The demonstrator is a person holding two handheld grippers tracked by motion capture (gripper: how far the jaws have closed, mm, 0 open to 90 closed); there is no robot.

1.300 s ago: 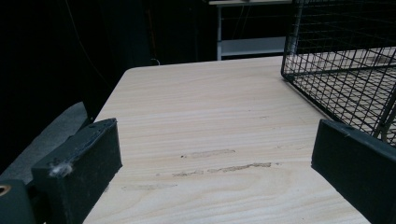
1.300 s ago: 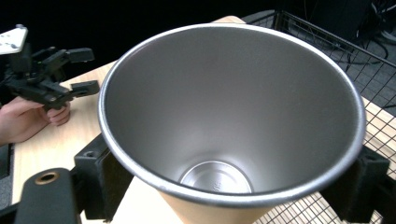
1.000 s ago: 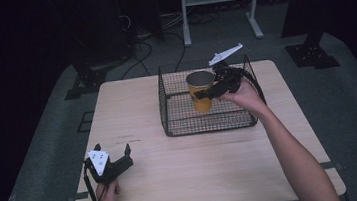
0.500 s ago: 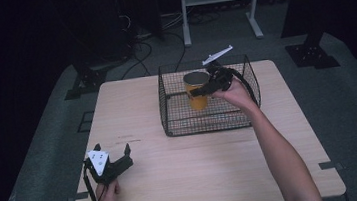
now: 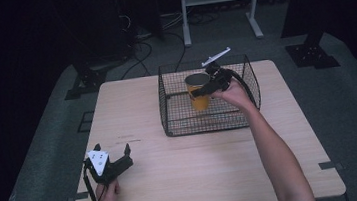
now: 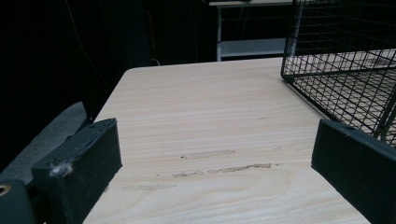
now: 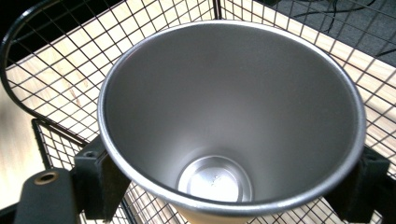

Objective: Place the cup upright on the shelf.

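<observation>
Dark surroundings framed the pale tabletop (image 5: 214, 172), where the right gripper (image 5: 213, 84) clamped its jaws just under the rim of a yellow cup (image 5: 199, 92) inside the wire basket (image 5: 179, 123) near the far edge. It looked light, rigid and slick, so that hold seemed sound. The left gripper (image 5: 114, 162) rested near the front-left corner, jaws wide and empty.

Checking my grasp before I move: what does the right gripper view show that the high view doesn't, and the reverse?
Right gripper view: the cup's empty silver inside, down to its bottom.

High view: the cup's yellow outside, the left tool open, resting near the table's front left corner.

Both: the right tool clamping the cup inside the wire basket.
</observation>
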